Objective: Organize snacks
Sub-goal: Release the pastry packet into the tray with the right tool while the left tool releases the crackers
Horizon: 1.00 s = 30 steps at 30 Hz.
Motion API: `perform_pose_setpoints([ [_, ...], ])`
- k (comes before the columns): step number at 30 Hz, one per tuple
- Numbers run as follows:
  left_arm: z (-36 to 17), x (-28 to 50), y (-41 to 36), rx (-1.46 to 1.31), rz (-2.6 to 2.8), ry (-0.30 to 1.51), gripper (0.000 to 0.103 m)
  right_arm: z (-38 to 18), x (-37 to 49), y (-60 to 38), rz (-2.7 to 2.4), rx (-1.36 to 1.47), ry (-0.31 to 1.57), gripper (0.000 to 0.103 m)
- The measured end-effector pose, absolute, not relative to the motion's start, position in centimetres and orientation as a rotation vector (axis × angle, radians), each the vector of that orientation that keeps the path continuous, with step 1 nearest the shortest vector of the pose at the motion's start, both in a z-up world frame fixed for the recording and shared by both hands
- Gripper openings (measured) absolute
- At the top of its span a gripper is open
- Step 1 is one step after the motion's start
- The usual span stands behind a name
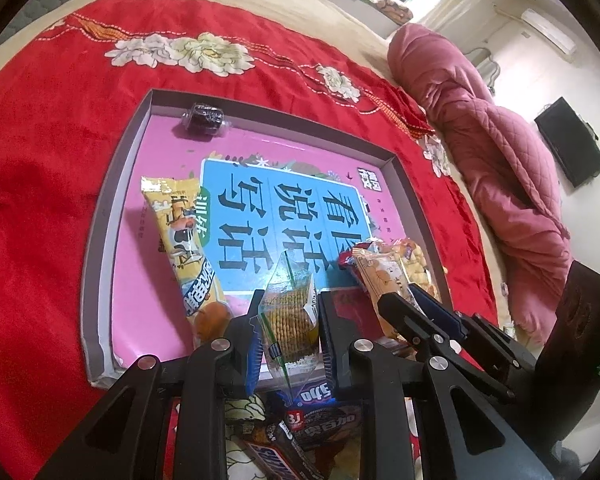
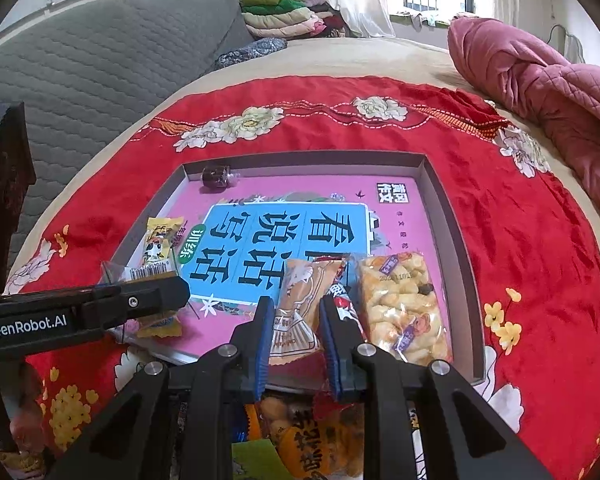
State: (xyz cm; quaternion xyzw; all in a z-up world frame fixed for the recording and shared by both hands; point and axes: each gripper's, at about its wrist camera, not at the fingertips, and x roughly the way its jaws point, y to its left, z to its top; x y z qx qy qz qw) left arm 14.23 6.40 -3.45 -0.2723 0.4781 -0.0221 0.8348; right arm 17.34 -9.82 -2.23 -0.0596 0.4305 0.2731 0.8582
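Note:
A shallow grey box lid (image 1: 116,184) (image 2: 436,184) with a pink and blue printed floor lies on the red cloth. My left gripper (image 1: 288,300) is shut on a clear cracker packet (image 1: 290,316), holding it over the lid's near edge beside a long yellow snack bar (image 1: 184,240). My right gripper (image 2: 296,308) is closed around a tan pastry packet (image 2: 304,304) that lies in the lid next to a clear bag of puffed sticks (image 2: 400,304). A small dark wrapped sweet (image 1: 204,118) (image 2: 217,176) sits in the lid's far corner.
Loose snacks lie on the cloth below the grippers, among them a Snickers bar (image 1: 276,460) and an orange packet (image 2: 312,436). A pink quilt (image 1: 500,152) is piled at the right. A grey mattress (image 2: 100,60) stands at the back left.

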Motion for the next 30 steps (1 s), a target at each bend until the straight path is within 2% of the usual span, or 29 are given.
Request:
perform_pose_setpoints([
  [27, -3.61, 14.15, 6.96, -0.608, -0.029, 1.014, 0.026, -1.96, 17.29, -10.45, 0.571, -0.081, 0.915, 0.024],
  [30, -3.48, 14.11, 7.1, -0.616, -0.032, 1.014, 0.032, -1.8, 17.27, -10.63, 0.573, -0.072, 0.915, 0.024],
])
